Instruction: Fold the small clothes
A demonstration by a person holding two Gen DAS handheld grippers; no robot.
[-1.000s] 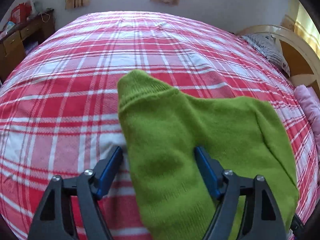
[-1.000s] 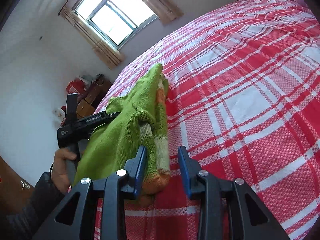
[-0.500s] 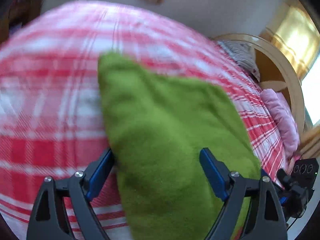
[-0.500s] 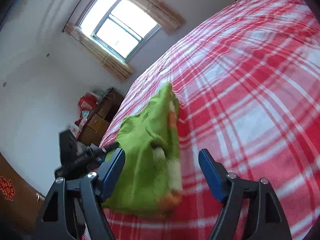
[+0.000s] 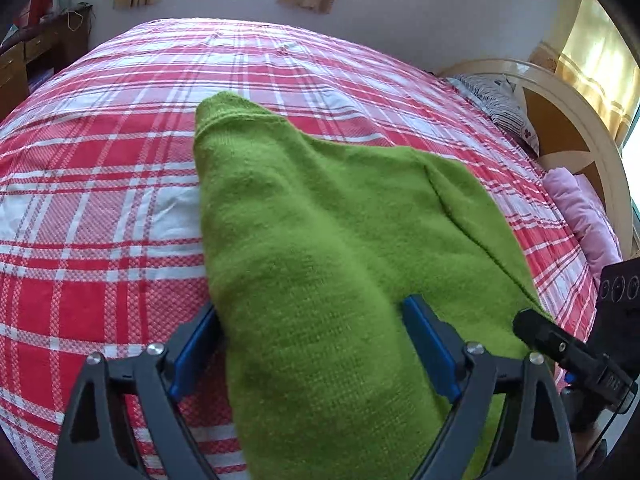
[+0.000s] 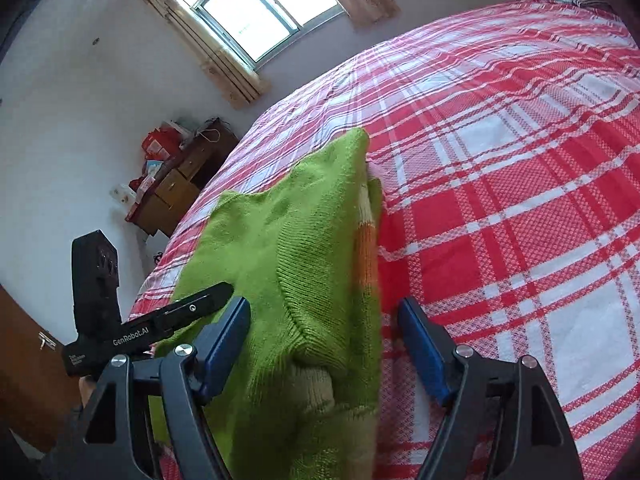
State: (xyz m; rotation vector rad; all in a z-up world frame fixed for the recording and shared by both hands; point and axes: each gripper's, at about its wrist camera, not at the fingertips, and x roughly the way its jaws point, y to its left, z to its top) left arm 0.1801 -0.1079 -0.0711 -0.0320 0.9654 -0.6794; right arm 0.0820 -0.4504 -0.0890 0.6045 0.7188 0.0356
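Observation:
A small green knitted sweater (image 5: pixel 320 240) lies folded on the red plaid bed (image 5: pixel 100 200). In the right wrist view the sweater (image 6: pixel 288 264) shows a cream and orange striped edge on its right side. My left gripper (image 5: pixel 312 344) is open, its blue fingers spread to either side of the sweater's near end. My right gripper (image 6: pixel 324 340) is open too, its fingers spread around the sweater's near corner. Neither pinches the cloth. Each gripper shows in the other's view, the right one (image 5: pixel 576 352) and the left one (image 6: pixel 132 332).
The plaid bed (image 6: pixel 520 200) stretches wide to the right of the sweater. A wooden dresser (image 6: pixel 176 188) with red boxes stands by the wall under the window (image 6: pixel 256 12). A curved headboard (image 5: pixel 568 128), a striped pillow (image 5: pixel 496 100) and a pink pillow (image 5: pixel 580 212) lie at the bed's head.
My right gripper opened from nearly shut on the sweater's striped corner and let it go. The left gripper stayed open and swung briefly, then settled over the sweater's near end.

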